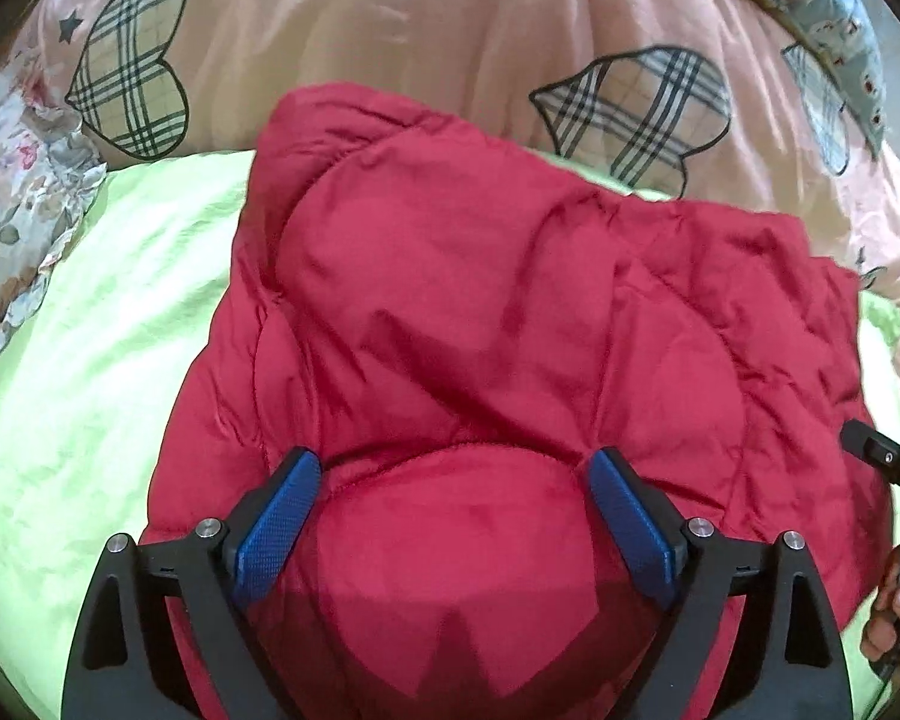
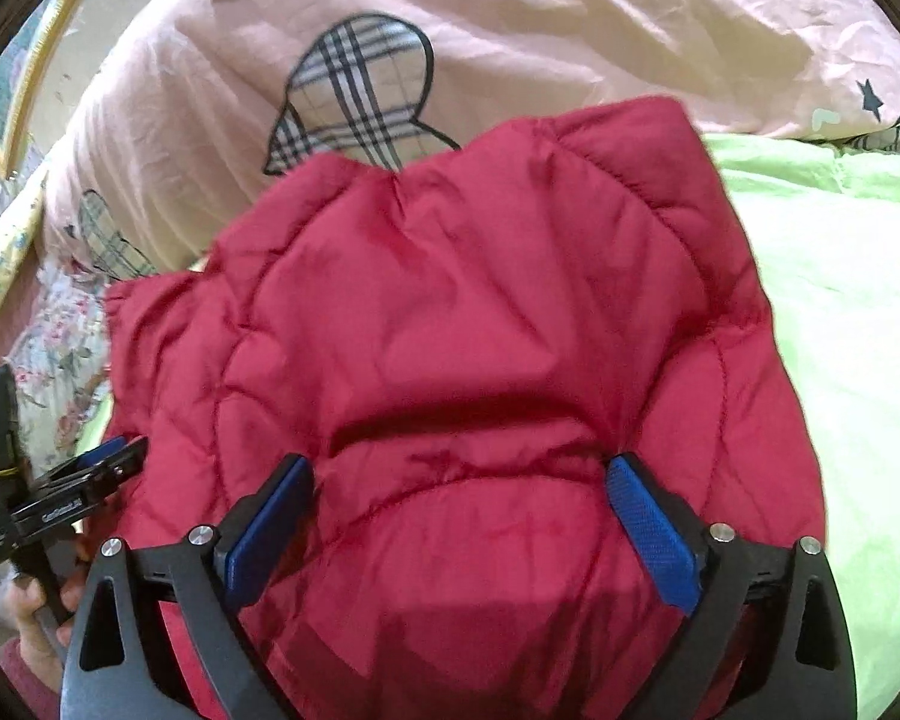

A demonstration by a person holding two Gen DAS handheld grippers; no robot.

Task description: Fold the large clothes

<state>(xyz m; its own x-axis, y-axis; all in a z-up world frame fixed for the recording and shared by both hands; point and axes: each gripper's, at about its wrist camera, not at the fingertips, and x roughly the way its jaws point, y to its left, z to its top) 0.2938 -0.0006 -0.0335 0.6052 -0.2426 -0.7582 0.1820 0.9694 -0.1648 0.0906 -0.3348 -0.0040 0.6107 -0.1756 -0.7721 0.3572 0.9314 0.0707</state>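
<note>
free: green sheet [image 1: 90, 360] lying bare left of red jacket [image 1: 510, 330] | blocking: pink duvet [image 1: 390, 30] piling up far behind

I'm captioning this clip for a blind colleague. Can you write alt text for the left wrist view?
A red quilted puffer jacket lies bunched on a lime-green bedsheet, with the left gripper open just above it, blue-padded fingers spread wide. Behind lies a pink duvet with plaid hearts.

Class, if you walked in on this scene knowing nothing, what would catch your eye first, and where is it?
A puffy red quilted jacket fills the middle, lying on a lime-green sheet. Behind it lies a pink duvet with plaid hearts. The open left claw and open right claw frame the jacket's near edge.
</note>
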